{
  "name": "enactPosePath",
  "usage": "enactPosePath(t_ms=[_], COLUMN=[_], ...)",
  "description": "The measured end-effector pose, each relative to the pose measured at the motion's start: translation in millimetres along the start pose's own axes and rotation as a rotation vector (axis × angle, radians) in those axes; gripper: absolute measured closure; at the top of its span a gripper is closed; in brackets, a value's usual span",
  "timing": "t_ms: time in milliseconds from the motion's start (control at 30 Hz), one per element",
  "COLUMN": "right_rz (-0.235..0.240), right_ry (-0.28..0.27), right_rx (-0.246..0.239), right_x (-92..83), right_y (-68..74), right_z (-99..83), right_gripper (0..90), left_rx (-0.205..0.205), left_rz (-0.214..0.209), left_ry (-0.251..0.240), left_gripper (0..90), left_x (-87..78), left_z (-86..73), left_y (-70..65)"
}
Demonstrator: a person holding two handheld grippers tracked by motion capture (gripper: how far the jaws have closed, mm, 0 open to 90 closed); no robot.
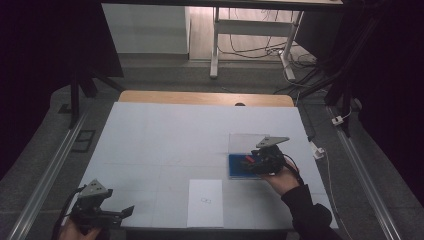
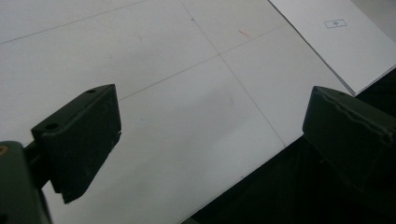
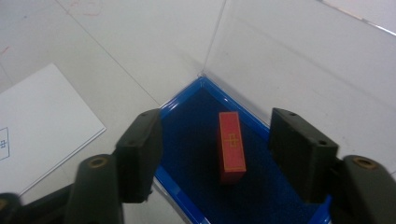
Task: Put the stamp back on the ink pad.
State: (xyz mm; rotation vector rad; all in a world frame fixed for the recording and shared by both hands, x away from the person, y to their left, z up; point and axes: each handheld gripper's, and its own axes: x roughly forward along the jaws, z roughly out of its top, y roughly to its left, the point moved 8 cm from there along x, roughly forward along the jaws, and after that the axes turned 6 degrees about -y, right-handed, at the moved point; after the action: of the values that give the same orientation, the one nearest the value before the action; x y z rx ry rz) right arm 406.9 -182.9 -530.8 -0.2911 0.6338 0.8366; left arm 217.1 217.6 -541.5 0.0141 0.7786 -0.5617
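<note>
Left gripper (image 1: 125, 211) at the near left corner of the table (image 1: 150, 145), held low over the white surface, jaws spread wide with nothing between them. In the left gripper view (image 2: 210, 140) the jaws frame bare table with thin pencilled grid lines and the dark drop past the near edge.

Paper sheet (image 1: 205, 202) lies flat at the near edge, about mid-table, between the two grippers and well apart from both. Small printed mark near its centre. Its corner shows at the upper right of the left gripper view (image 2: 336, 37) and at the left of the right gripper view (image 3: 42, 126).

Blue tray (image 1: 234, 167) on the right half of the table, with clear upright walls (image 3: 280, 56) rising from its far sides. Red block (image 3: 231, 145) lies flat on the tray floor, long side running away from the camera, gold cross-shaped mark on its top face.

Right gripper (image 3: 215, 154) over the tray's near right part, hand (image 1: 282, 180) behind it. Jaws parted, one on each side of the block, neither pad touching it; block rests free. The clear walls stand just beyond the gripper.
</note>
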Motion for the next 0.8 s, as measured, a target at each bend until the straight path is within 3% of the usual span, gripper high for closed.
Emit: enactPosePath(t_ms=[400, 633, 800], right_rz=[0.016, 0.063, 0.073], right_ry=[-0.008, -0.029, -0.047], right_rx=[0.055, 0.077, 0.06], right_x=[-5.7, -12.5, -19.1], right_y=[6.9, 11.3, 13.1], right_z=[-0.2, 0.2, 0.3], right_gripper=[7.6, 2.6, 1.8], left_rx=[-0.001, -0.002, -0.002], left_rz=[0.0, 0.0, 0.001], left_ry=[-0.001, -0.002, -0.001], left_gripper=[4.6, 4.6, 4.6], left_x=[-0.2, -0.2, -0.1], left_z=[0.0, -0.1, 0.0], left_y=[-0.1, 0.0, 0.1])
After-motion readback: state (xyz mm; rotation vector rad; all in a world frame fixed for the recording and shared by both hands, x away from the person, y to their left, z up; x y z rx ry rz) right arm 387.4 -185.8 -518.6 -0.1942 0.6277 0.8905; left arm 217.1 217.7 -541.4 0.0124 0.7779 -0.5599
